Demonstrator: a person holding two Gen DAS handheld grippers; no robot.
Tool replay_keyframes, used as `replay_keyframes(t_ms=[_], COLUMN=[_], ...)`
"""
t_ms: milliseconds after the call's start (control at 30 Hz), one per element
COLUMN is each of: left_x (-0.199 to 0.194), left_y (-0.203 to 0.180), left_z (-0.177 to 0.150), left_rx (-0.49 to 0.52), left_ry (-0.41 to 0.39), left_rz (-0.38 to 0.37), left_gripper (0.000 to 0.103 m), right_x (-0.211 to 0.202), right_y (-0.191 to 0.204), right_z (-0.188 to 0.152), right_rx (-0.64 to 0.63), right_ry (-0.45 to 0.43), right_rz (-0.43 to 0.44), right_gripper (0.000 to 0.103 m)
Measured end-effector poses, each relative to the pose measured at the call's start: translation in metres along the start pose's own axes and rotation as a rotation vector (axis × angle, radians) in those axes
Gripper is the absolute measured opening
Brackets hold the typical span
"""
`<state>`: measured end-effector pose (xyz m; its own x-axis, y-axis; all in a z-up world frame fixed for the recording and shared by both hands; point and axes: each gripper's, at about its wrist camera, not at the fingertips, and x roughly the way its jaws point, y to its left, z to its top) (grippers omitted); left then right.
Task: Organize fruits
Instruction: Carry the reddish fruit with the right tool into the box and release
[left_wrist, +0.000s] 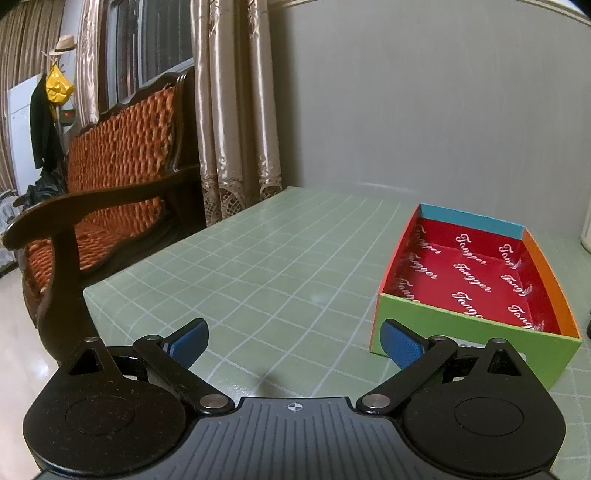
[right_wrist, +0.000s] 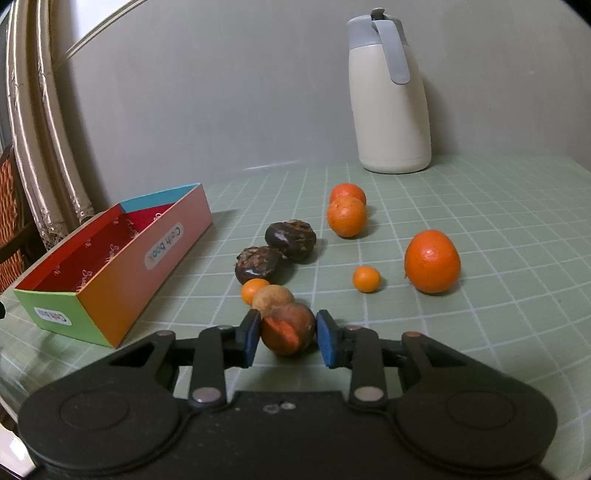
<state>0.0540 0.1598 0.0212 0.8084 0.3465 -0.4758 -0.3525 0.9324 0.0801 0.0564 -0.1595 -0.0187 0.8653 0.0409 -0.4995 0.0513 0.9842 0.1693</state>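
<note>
Brown-and-orange fruit resting on the green-gridded bench, bracketed by the blue pads of the right tongs; the left pad touches it, the right pad stands just beside it, whether it is gripped cannot be told. Behind it lie a tan fruit, a small orange fruit, two dark fruits, a kumquat and three mandarins. Multicoloured box at left; white jug at rear. Left tongs spread wide, holding nothing, beside the box.
</note>
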Motion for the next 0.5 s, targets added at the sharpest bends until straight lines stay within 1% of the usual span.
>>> replay_keyframes(t_ms=[300, 500], left_x=[0.004, 0.007], left_y=[0.01, 0.02], left_z=[0.0, 0.0], left_rx=[-0.037, -0.071], left_ry=[0.028, 0.04], left_rz=[0.002, 0.008], left_gripper=[0.099, 0.099], right_x=[-0.006, -0.013], right_y=[0.005, 0.025], right_z=[0.001, 0.01], right_rx=[-0.019, -0.067], right_ry=[-0.014, -0.04], right_rz=[0.005, 0.053], right_gripper=[0.032, 0.032])
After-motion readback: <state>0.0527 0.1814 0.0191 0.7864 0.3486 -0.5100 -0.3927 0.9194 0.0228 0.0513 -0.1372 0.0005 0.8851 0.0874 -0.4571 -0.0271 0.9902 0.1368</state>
